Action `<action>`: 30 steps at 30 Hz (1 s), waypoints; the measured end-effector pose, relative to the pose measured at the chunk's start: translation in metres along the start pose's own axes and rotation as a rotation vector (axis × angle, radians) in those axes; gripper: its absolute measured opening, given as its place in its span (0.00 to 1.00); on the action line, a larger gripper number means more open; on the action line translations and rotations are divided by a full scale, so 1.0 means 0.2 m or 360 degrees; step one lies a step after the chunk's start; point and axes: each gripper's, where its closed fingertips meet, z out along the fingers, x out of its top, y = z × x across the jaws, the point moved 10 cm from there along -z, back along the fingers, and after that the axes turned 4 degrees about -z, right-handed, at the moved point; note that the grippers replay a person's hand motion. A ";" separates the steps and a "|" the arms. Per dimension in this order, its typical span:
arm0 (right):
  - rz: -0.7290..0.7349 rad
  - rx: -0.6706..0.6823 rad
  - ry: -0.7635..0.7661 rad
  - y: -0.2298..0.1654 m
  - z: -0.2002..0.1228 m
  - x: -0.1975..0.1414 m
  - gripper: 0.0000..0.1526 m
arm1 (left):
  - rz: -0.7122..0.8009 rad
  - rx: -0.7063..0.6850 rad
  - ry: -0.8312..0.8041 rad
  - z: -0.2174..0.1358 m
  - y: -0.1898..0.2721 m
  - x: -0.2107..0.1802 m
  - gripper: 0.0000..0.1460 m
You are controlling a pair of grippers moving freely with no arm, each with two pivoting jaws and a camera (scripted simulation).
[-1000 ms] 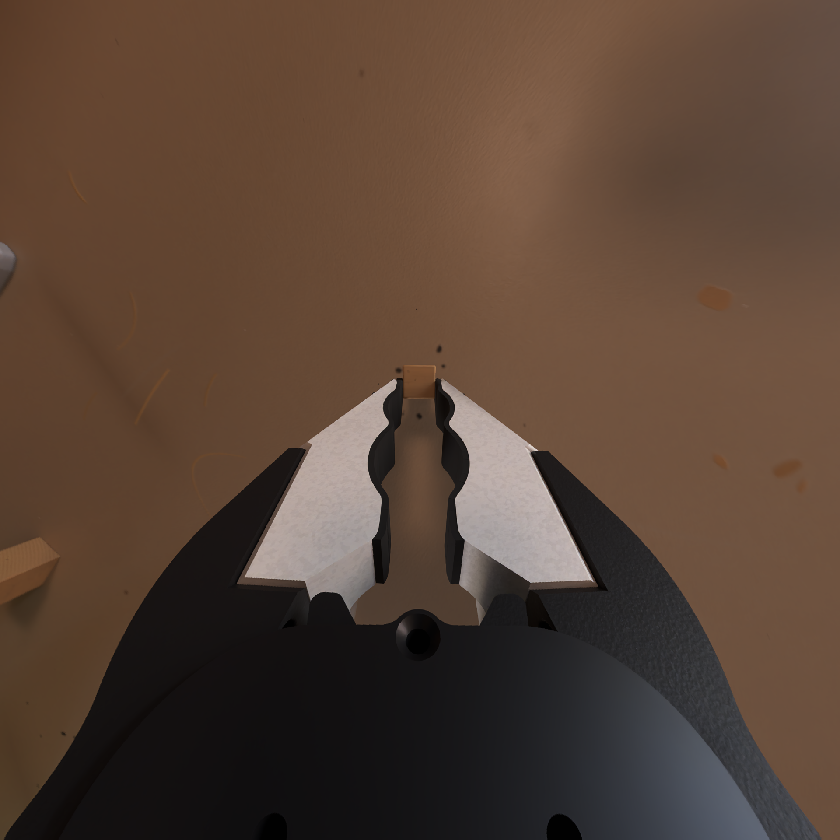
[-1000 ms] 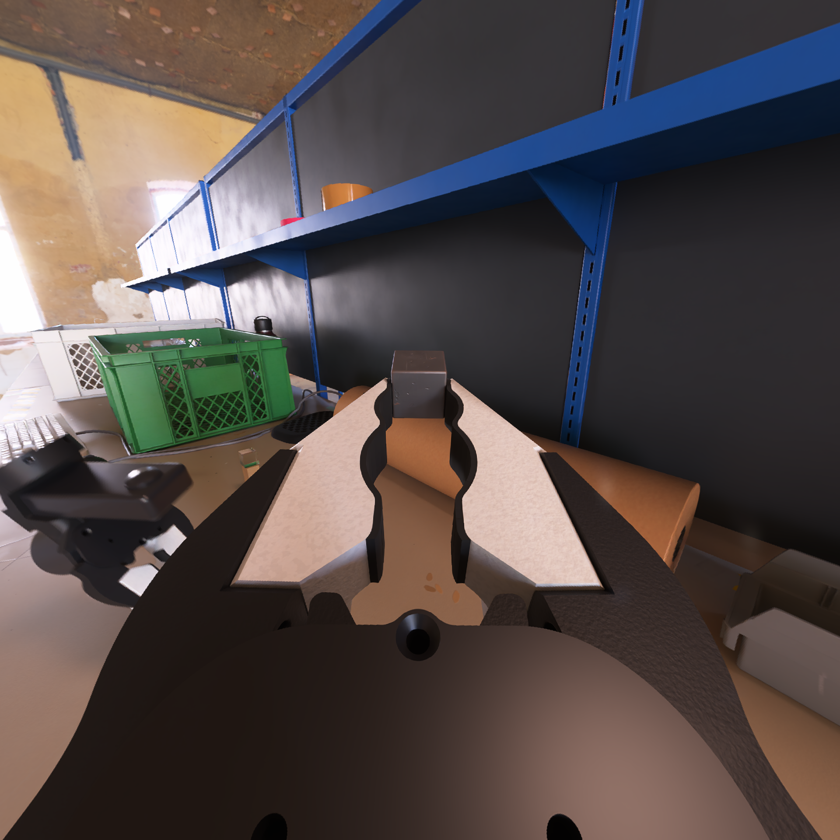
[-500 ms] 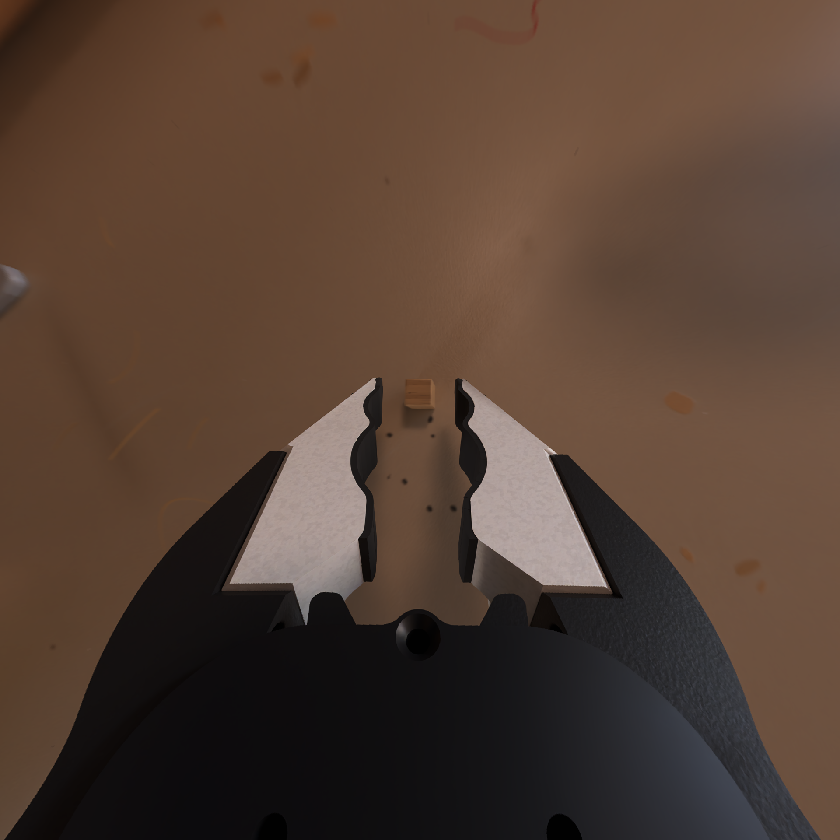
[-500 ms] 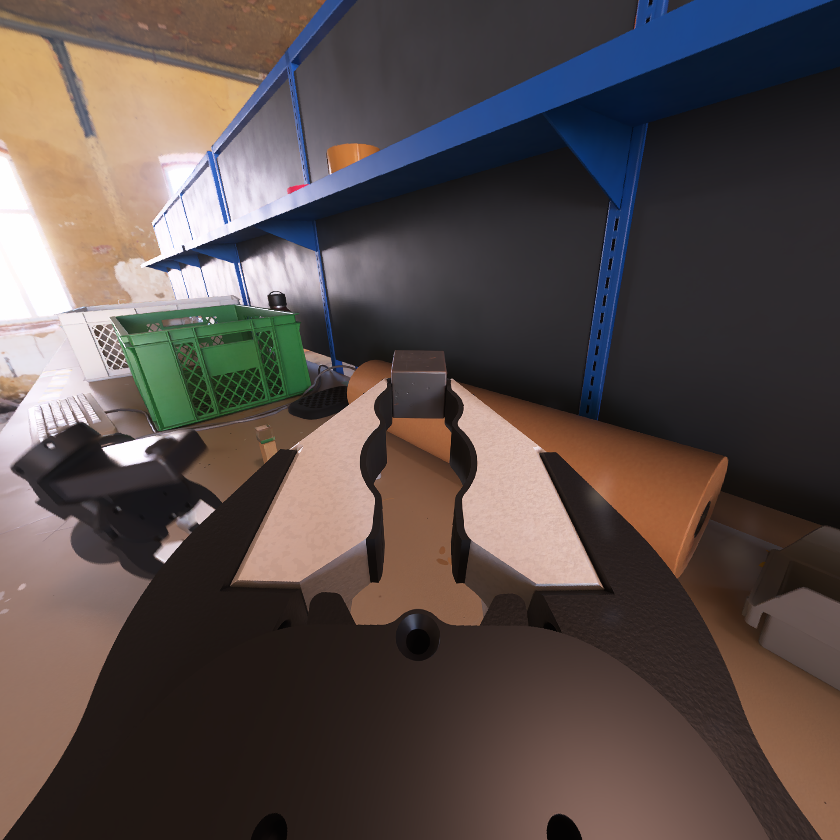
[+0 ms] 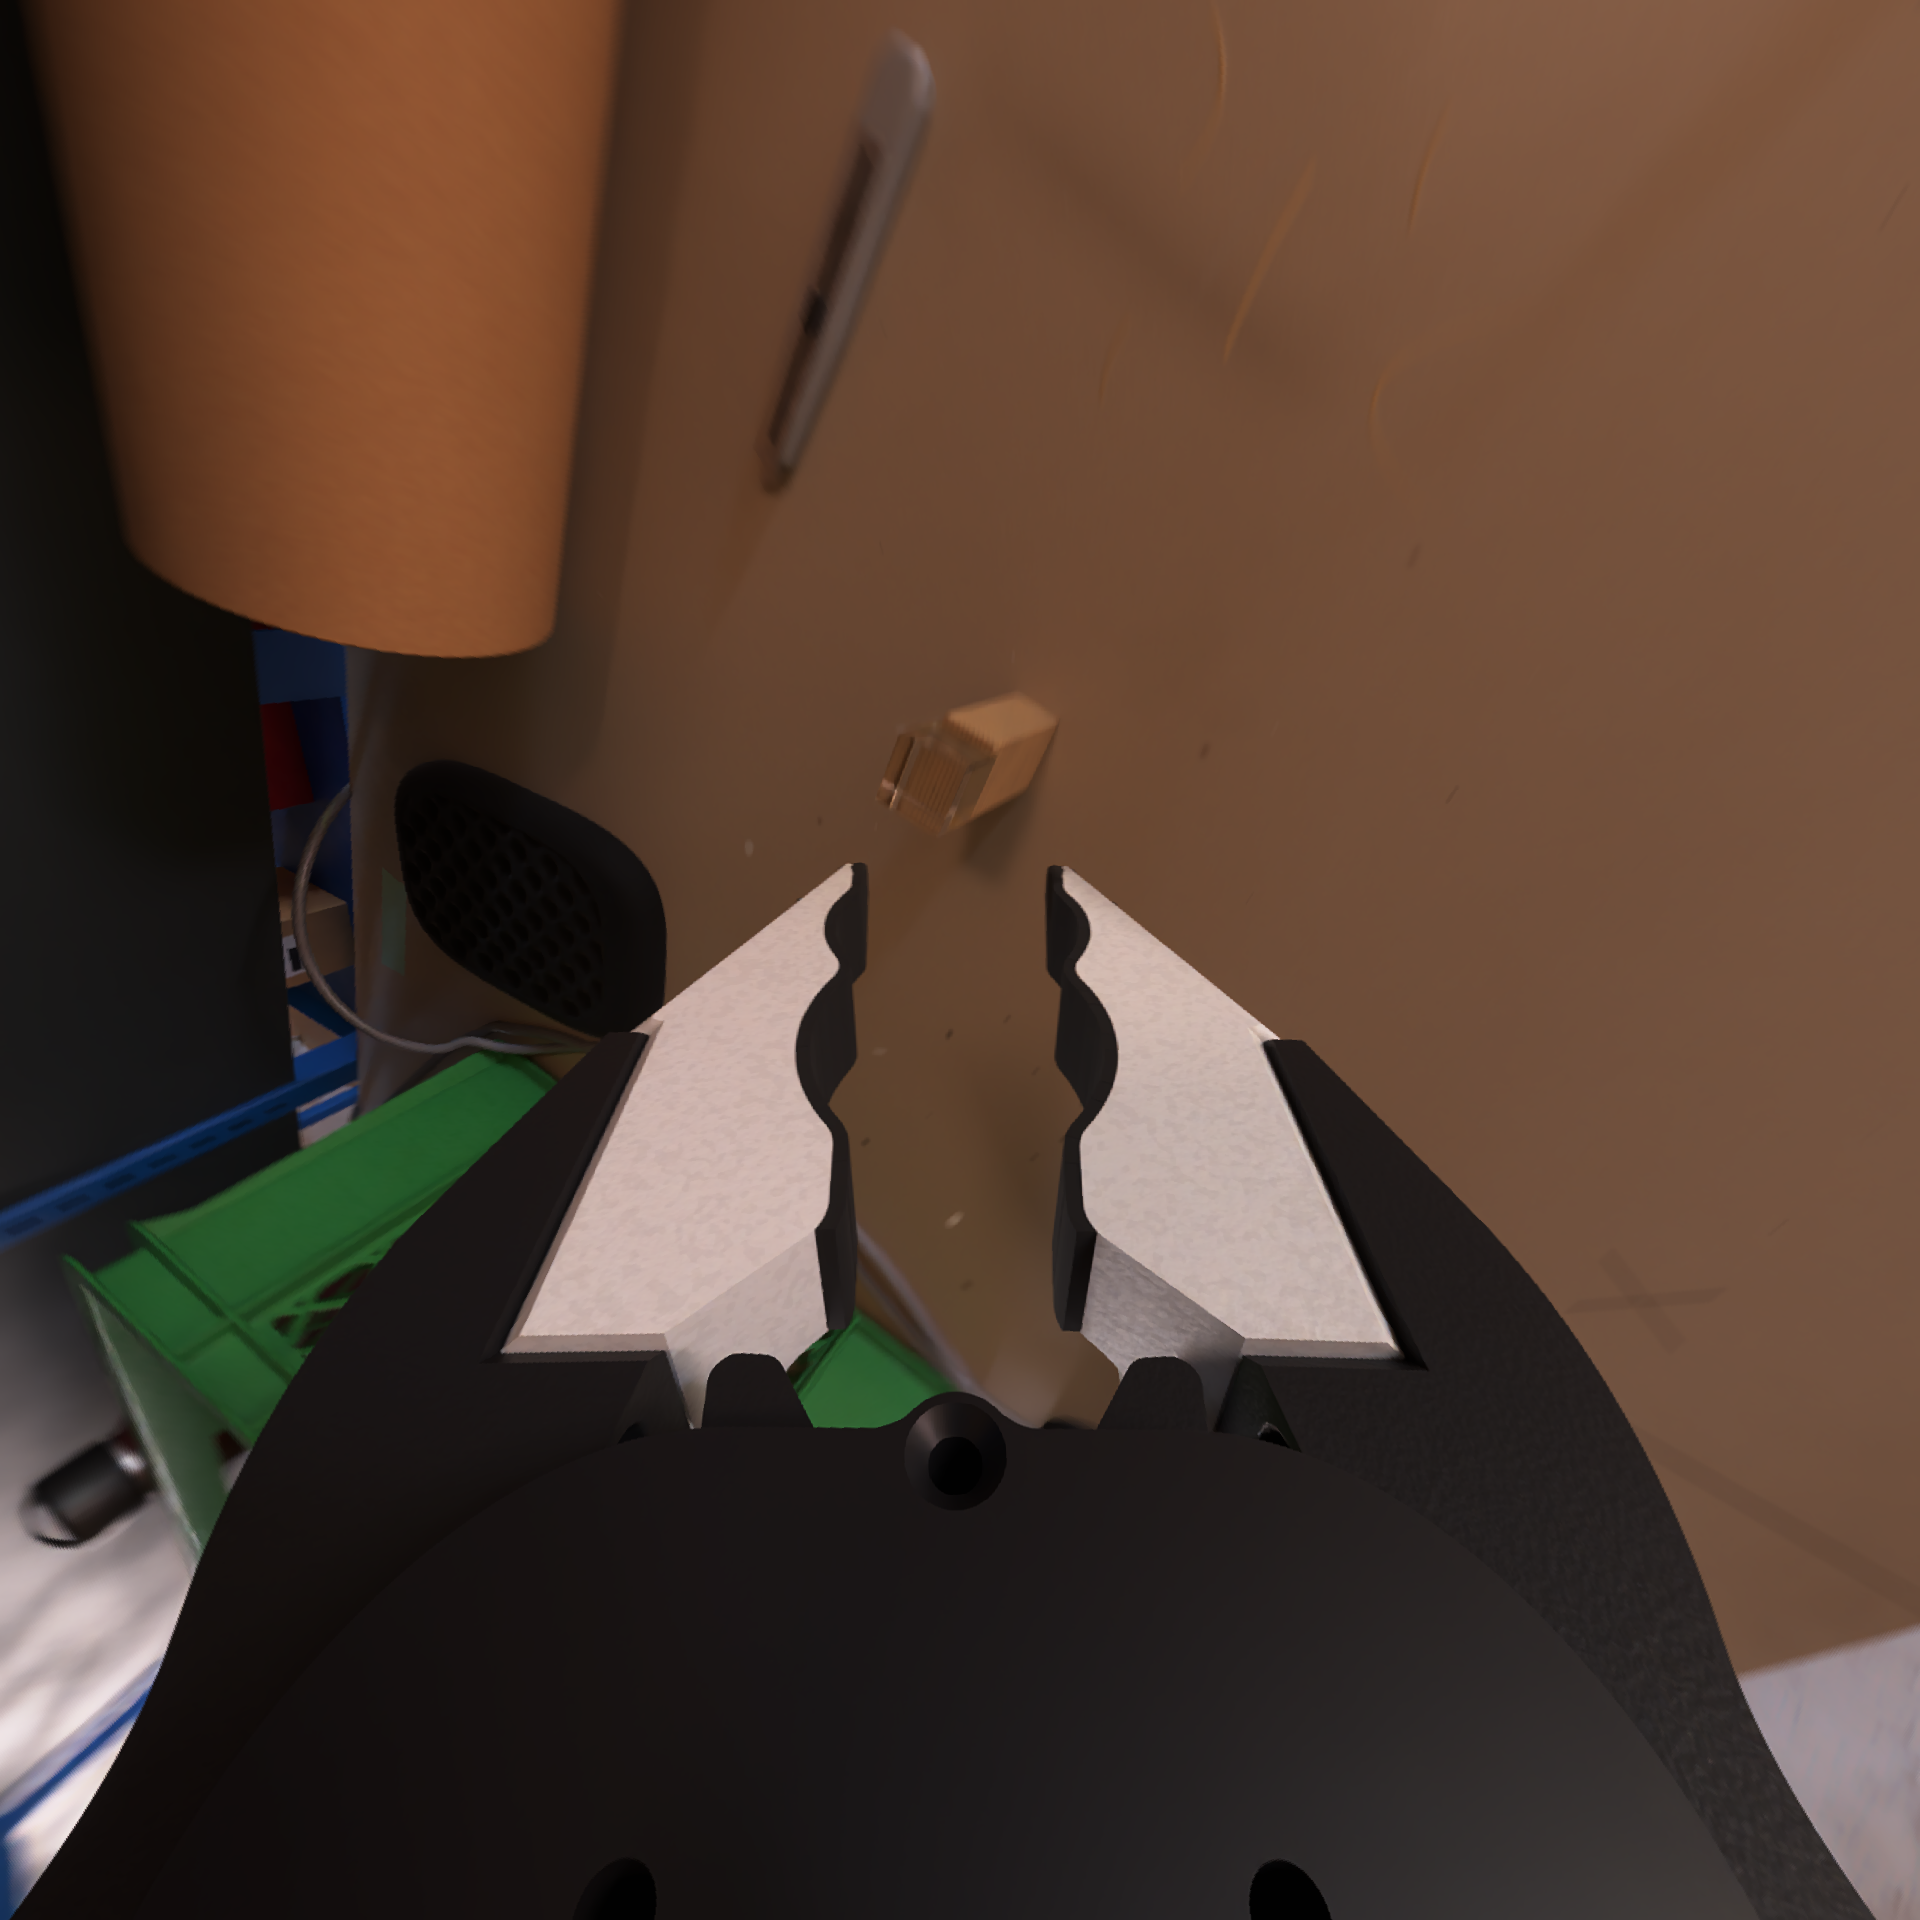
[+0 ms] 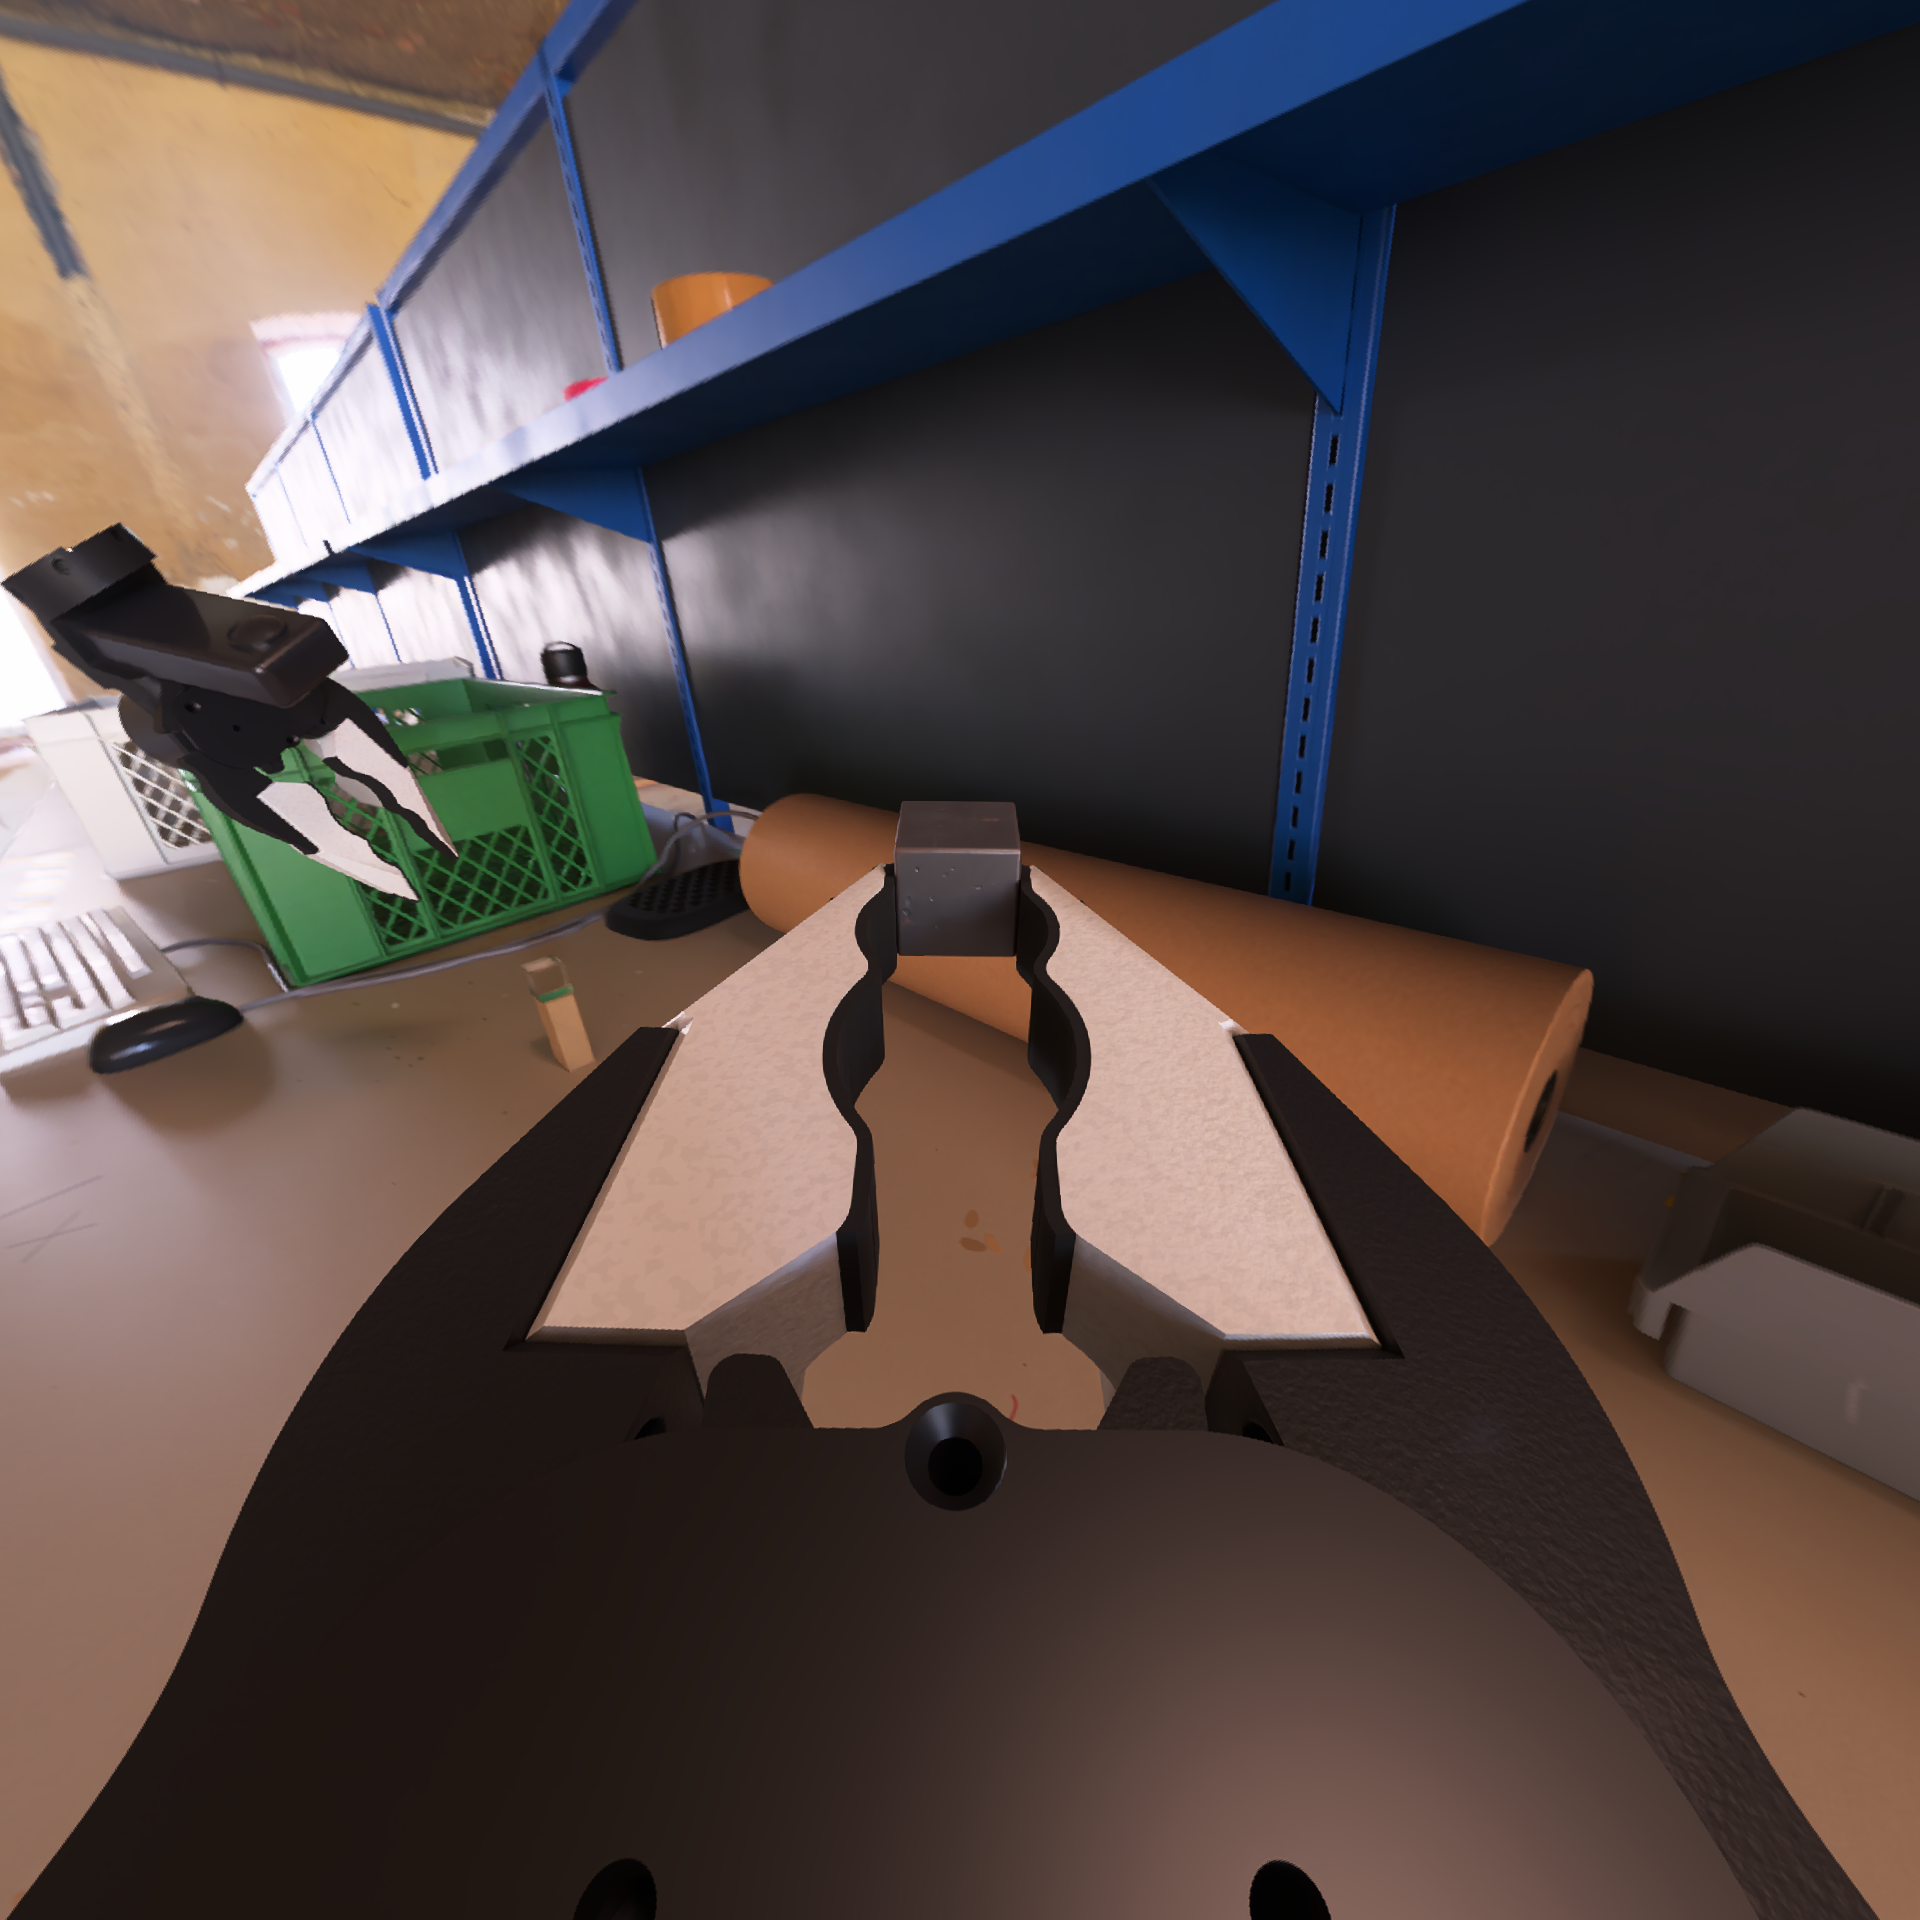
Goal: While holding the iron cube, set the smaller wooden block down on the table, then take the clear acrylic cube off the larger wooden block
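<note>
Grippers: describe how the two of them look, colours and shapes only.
The left gripper and right gripper match: a rounded matte black textured body, a round socket at its front centre, two pale speckled wedge-shaped fingers edged inside with wavy black pads. No cables or markings show.

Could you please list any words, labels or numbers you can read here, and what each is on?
None can be read.
The keyboard keys are too blurred.
The small label on the cardboard box near the green crate is too small.
The iron cube bears no marking.
</note>
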 end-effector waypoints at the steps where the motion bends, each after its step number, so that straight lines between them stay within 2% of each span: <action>1: -0.0016 -0.0013 -0.0016 0.00 0.01 0.00 0.14 | 0.0085 -0.0022 -0.0072 0.05 -0.03 -0.02 0.26; 4: -0.0035 -0.0017 -0.0015 0.00 0.02 -0.01 0.14 | 0.0350 -0.0015 -0.0204 0.14 -0.08 -0.05 0.33; 8: 0.0002 -0.0007 0.0024 0.02 0.02 -0.02 0.14 | 0.0498 0.0007 -0.0120 0.18 -0.19 -0.10 0.38; 14: 0.0063 -0.0058 -0.0026 0.08 0.06 -0.08 0.14 | 0.0774 -0.0127 -0.0269 0.43 -0.22 -0.15 0.39; 19: 0.0102 -0.0013 -0.0137 0.09 0.14 -0.16 0.14 | 0.0809 -0.0321 -0.0234 0.61 -0.21 -0.09 0.37; 24: 0.0085 0.0032 -0.0266 0.07 0.22 -0.21 0.14 | 0.0830 -0.0424 -0.0219 0.70 -0.23 -0.02 0.37; 30: 0.0071 0.0083 -0.0307 0.05 0.26 -0.22 0.14 | 0.0830 -0.0582 -0.0294 0.79 -0.21 0.02 0.30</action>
